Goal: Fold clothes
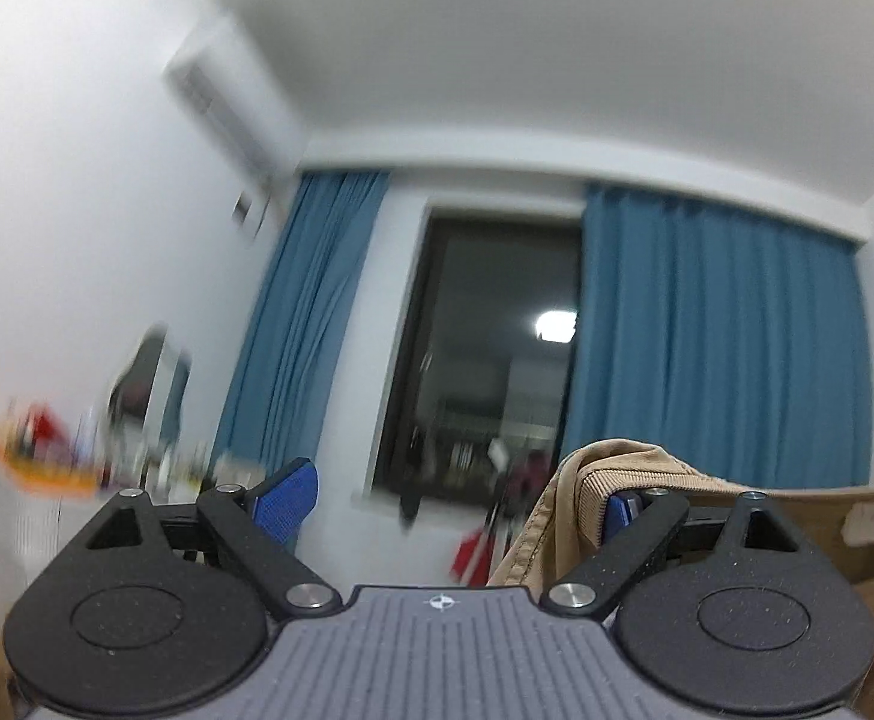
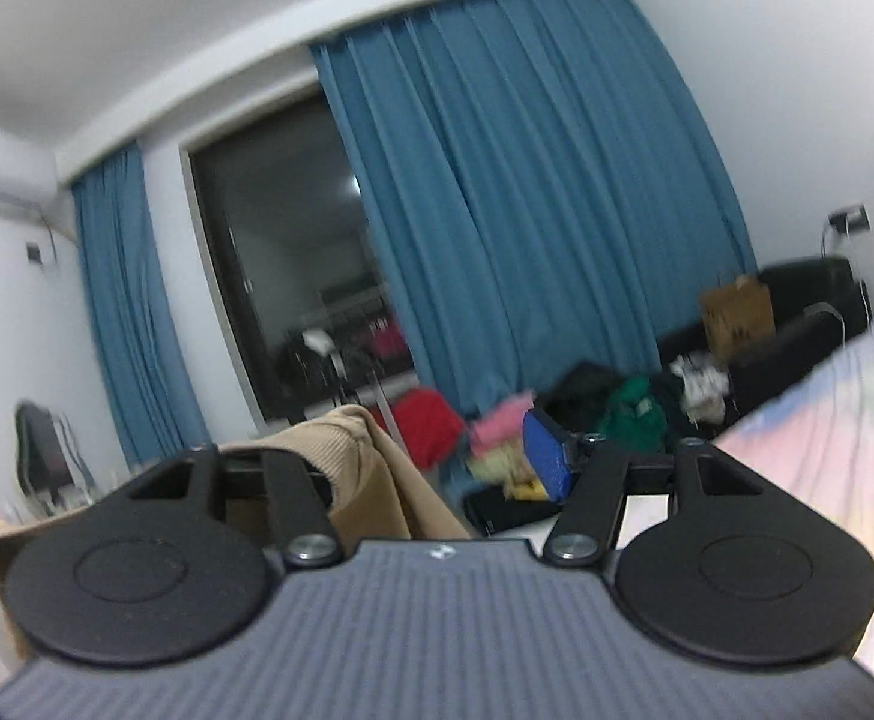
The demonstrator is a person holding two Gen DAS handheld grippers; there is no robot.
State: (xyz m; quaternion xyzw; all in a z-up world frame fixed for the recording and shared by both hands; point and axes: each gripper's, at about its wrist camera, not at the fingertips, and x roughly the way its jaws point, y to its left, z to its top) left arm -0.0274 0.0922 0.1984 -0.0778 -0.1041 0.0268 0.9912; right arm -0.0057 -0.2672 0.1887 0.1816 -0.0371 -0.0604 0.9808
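Observation:
A tan corduroy garment [image 1: 611, 480] hangs over the right finger of my left gripper [image 1: 449, 501], draped on it, while the blue left pad [image 1: 286, 504] stands far apart and bare. The jaws are wide open. In the right wrist view the same tan garment [image 2: 353, 468] drapes over the left finger of my right gripper [image 2: 437, 462], hiding it. The blue right pad [image 2: 548, 459] stands clear and bare, jaws wide open. Both grippers are raised and point up toward the window wall. The cloth stretches off to the right in the left wrist view [image 1: 827, 516].
Blue curtains [image 2: 527, 180] frame a dark window [image 2: 293, 252]. A black sofa [image 2: 797, 306] with a pile of coloured clothes [image 2: 497, 438] stands at the far wall. A pastel bedspread [image 2: 827, 450] lies at right. An air conditioner [image 1: 221, 102] and cluttered shelf [image 1: 47, 450] are at left.

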